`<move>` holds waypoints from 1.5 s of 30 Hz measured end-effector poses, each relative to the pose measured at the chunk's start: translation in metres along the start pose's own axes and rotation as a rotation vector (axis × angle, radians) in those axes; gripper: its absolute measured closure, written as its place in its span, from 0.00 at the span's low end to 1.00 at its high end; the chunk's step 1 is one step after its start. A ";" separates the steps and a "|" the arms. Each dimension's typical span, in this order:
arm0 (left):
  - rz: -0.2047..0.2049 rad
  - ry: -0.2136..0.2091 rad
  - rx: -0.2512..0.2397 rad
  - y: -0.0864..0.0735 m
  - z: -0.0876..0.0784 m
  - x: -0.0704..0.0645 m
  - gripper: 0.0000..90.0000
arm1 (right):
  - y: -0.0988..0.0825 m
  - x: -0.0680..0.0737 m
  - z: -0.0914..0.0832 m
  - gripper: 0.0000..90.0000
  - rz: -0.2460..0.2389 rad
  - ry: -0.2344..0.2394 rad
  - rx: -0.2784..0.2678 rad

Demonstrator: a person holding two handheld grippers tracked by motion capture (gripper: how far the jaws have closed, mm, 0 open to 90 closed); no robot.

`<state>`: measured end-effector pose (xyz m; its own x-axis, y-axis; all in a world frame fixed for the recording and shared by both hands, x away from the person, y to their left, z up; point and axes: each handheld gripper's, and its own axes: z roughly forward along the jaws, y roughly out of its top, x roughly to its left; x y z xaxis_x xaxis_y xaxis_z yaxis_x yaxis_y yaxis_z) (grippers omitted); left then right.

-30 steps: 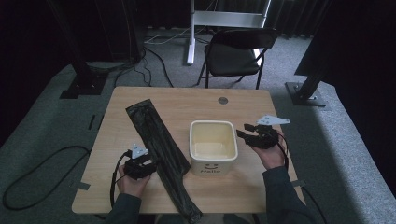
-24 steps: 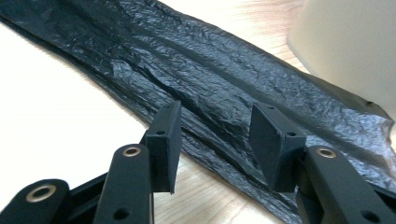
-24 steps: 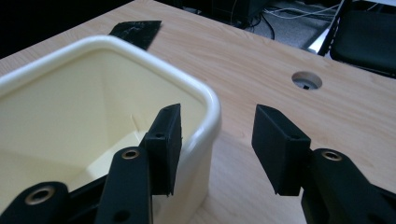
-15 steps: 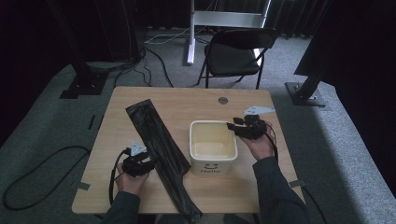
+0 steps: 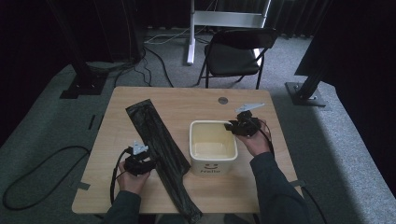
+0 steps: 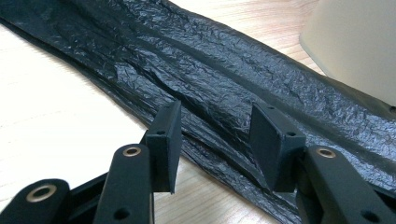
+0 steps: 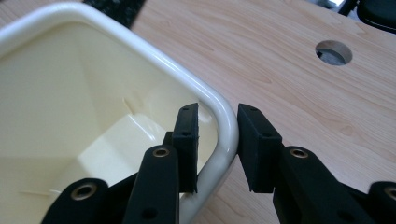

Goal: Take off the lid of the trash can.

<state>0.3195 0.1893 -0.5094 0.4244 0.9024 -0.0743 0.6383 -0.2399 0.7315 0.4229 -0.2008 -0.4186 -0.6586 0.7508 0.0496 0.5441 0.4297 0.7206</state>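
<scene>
A cream square bin (image 5: 212, 163) stands on the wooden table (image 5: 187, 105), right of a long black plastic bag (image 5: 156, 140) that lies flat and diagonal. My right gripper (image 5: 232, 126) is at the bin's far right corner. In the right gripper view its jaws (image 7: 217, 140) straddle the bin's rim (image 7: 140, 51), one pad inside and one outside. They have just been closing, and a thin gap still shows on the inner side. My left gripper (image 5: 147, 163) rests low at the bag's left edge, open, with the crinkled bag (image 6: 224, 70) lying under and between its jaws (image 6: 215, 135).
A round cable hole (image 5: 222, 100) sits in the table behind the bin, and it appears in the right gripper view (image 7: 333, 51). A black folding chair (image 5: 233, 56) and stand legs are beyond the far edge. Cables lie on the grey carpet at the left.
The right hand has moved left from the table's right side to the bin's far right corner, and its jaws now sit over the rim. The left hand and the bag have stayed put.
</scene>
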 end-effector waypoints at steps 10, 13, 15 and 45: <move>-0.006 0.004 0.003 0.001 0.002 0.003 0.61 | 0.003 0.007 0.001 0.82 -0.010 -0.043 0.030; -0.007 0.004 0.002 0.001 0.002 0.003 0.61 | 0.003 0.010 0.001 0.82 -0.011 -0.046 0.026; -0.007 0.005 0.003 0.001 0.002 0.003 0.61 | 0.003 0.012 0.001 0.82 -0.015 -0.053 0.026; -0.019 0.004 0.001 0.001 0.003 0.008 0.61 | 0.001 0.010 -0.026 0.84 0.041 -0.052 -0.057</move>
<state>0.3257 0.1948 -0.5111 0.4096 0.9083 -0.0850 0.6464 -0.2232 0.7296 0.4034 -0.2056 -0.3993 -0.6073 0.7932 0.0451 0.5388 0.3695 0.7571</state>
